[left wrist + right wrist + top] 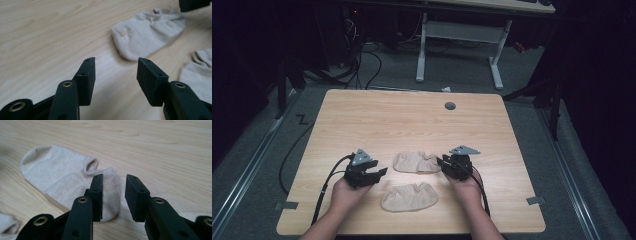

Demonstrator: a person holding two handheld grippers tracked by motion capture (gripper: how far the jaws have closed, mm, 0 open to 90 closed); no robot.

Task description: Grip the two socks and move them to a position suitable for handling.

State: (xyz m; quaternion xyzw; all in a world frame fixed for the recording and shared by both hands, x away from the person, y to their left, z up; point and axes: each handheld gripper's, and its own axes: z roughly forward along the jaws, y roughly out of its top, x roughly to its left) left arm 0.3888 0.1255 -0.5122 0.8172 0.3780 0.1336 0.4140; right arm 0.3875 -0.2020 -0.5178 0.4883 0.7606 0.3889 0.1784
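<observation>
Surface (412, 120), pale wood-grain rectangular top, carries two beige low-cut fabric socks lying flat and apart near the person's edge: the farther sock (416, 162) between the two tools, the nearer sock (409, 197) just in front of it. Left black two-jaw claw (379, 172) hangs empty with jaws spread wide beside the farther sock's end; right black two-jaw claw (113, 195) stands parted and empty over that sock's opposite end. Likely fault: thin limp cloth flat on smooth wood may slide or bunch, so either claw could close on nothing.
</observation>
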